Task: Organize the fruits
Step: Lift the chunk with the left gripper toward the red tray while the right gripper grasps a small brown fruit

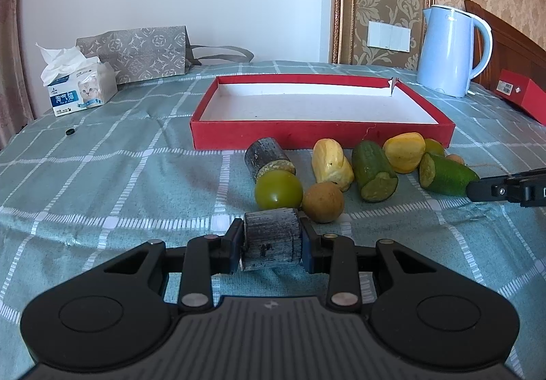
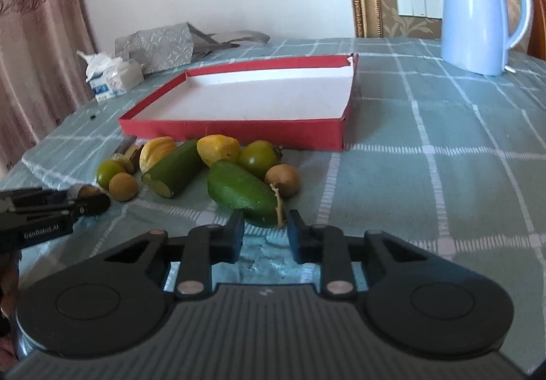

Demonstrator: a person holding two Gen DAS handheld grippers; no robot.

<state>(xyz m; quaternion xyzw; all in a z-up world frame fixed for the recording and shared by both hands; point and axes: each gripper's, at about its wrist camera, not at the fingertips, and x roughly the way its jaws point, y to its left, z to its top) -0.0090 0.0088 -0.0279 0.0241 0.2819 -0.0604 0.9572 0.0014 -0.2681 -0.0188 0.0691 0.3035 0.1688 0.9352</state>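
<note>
In left view only: left tongs (image 1: 272, 245) clamp dark stub (image 1: 273, 242).

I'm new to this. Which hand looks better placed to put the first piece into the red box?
Probably the left. The left gripper is already shut on a dark cane piece, with the red box straight ahead. The right gripper holds nothing, its jaws apart just short of a cucumber piece.

Two low wrist views, shared fruits (image 1: 327, 172)

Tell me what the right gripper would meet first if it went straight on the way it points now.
Most likely the green cucumber piece lying just ahead of the right gripper, whose near end sits at the fingertips. Depth is hard to judge, so it could touch the tablecloth first.
</note>
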